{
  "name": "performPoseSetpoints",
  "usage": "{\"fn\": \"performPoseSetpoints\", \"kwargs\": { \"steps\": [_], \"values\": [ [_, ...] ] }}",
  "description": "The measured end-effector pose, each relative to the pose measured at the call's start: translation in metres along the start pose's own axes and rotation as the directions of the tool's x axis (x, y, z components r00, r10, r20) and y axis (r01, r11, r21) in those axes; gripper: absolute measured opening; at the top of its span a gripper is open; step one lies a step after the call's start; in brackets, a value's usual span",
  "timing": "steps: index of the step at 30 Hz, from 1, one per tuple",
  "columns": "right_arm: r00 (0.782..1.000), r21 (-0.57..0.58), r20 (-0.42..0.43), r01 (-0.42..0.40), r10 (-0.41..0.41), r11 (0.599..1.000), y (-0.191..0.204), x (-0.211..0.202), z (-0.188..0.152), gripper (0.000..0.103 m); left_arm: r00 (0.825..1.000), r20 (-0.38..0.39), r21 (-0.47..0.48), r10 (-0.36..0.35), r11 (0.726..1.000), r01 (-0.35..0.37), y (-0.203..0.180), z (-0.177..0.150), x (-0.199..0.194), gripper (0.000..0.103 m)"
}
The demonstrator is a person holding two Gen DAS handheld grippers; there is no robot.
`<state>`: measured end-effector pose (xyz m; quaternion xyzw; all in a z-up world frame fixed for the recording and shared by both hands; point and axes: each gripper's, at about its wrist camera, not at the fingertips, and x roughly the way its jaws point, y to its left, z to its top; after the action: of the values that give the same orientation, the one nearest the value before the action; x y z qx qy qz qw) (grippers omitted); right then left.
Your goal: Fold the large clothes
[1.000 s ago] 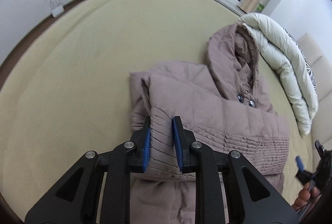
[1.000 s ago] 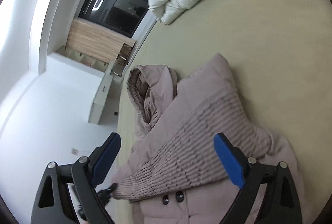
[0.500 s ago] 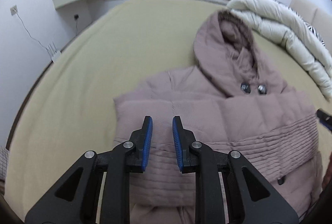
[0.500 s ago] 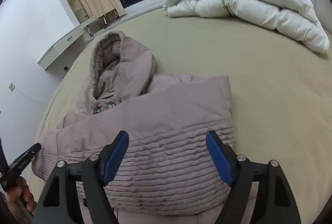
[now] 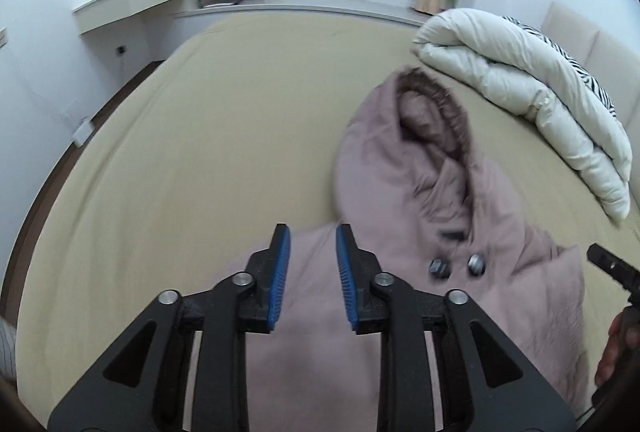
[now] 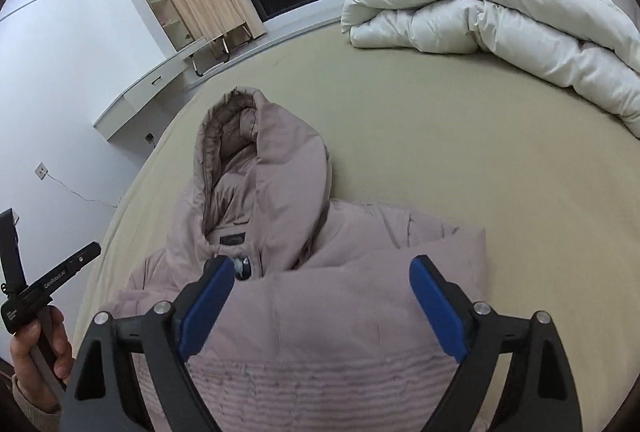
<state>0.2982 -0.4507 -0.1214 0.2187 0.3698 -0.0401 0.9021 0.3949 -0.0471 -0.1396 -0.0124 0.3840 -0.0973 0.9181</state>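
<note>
In the left wrist view, the left gripper (image 5: pixel 308 264) tilted downward over the mauve hooded puffer coat (image 5: pixel 440 232) on the bed (image 5: pixel 200 152), jaws narrowly apart, opening, gripping nothing. In the right wrist view, the right gripper (image 6: pixel 320 296) angled down, jaws wide, opening, empty; coat (image 6: pixel 320 312) from 12 to 6 o'clock.

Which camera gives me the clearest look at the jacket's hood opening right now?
The right wrist view: the hood lies sharp and unobstructed, its lining visible. The left wrist view shows the same hood motion-blurred, off to the right.
</note>
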Motion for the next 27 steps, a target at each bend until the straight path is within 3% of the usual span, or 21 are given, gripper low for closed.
{"fn": "performPoseSetpoints", "kwargs": {
  "steps": [1, 2, 3, 8, 13, 14, 15, 18, 22, 26, 27],
  "values": [
    [1.0, 0.005, -0.004, -0.007, 0.007, 1.0, -0.001, 0.008, 0.009, 0.092, 0.999, -0.015, -0.009, -0.029, 1.0, 0.029, -0.012, 0.018, 0.017, 0.041],
    [1.0, 0.008, -0.001, -0.024, 0.024, 1.0, 0.0, 0.01, 0.01, 0.092, 0.998, -0.026, -0.023, -0.049, 0.999, 0.048, -0.02, 0.029, 0.032, 0.062],
    [1.0, 0.01, 0.0, -0.029, 0.029, 1.0, 0.001, 0.015, 0.015, 0.092, 0.997, -0.033, -0.032, -0.072, 0.997, 0.071, -0.031, 0.042, 0.047, 0.065],
    [0.999, 0.0, -0.022, -0.036, 0.036, 0.999, 0.006, 0.041, 0.02, 0.092, 0.993, -0.119, 0.048, 0.012, 0.999, -0.007, -0.082, 0.08, 0.129, 0.065],
    [0.999, -0.036, -0.031, -0.025, 0.024, 0.999, 0.009, 0.069, 0.033, 0.092, 0.983, -0.159, 0.021, 0.093, 0.996, -0.091, -0.079, 0.094, 0.193, 0.065],
    [0.999, -0.043, -0.031, -0.031, 0.03, 0.999, 0.011, 0.075, 0.038, 0.092, 0.982, -0.166, 0.002, 0.087, 0.996, -0.088, -0.075, 0.095, 0.201, 0.056],
    [0.999, -0.056, -0.029, -0.033, 0.032, 0.998, 0.016, 0.08, 0.044, 0.092, 0.981, -0.175, -0.018, 0.08, 0.996, -0.084, -0.07, 0.096, 0.207, 0.04],
    [0.999, -0.101, -0.043, -0.027, 0.023, 0.995, 0.033, 0.102, 0.062, 0.092, 0.979, -0.2, -0.086, 0.037, 0.995, -0.055, -0.057, 0.096, 0.217, 0.018],
    [0.998, -0.1, -0.059, -0.027, 0.021, 0.995, 0.053, 0.135, 0.09, 0.092, 0.991, -0.133, -0.068, 0.028, 0.997, -0.037, -0.058, 0.097, 0.201, 0.011],
    [0.992, -0.083, -0.117, 0.041, -0.051, 0.996, 0.064, 0.181, 0.109, 0.091, 0.996, -0.093, -0.065, 0.011, 0.998, -0.017, -0.051, 0.097, 0.181, 0.009],
    [0.987, -0.083, -0.143, 0.057, -0.069, 0.995, 0.066, 0.194, 0.112, 0.082, 0.997, -0.081, -0.059, 0.009, 0.998, -0.014, -0.051, 0.095, 0.173, 0.009]
  ]
}}
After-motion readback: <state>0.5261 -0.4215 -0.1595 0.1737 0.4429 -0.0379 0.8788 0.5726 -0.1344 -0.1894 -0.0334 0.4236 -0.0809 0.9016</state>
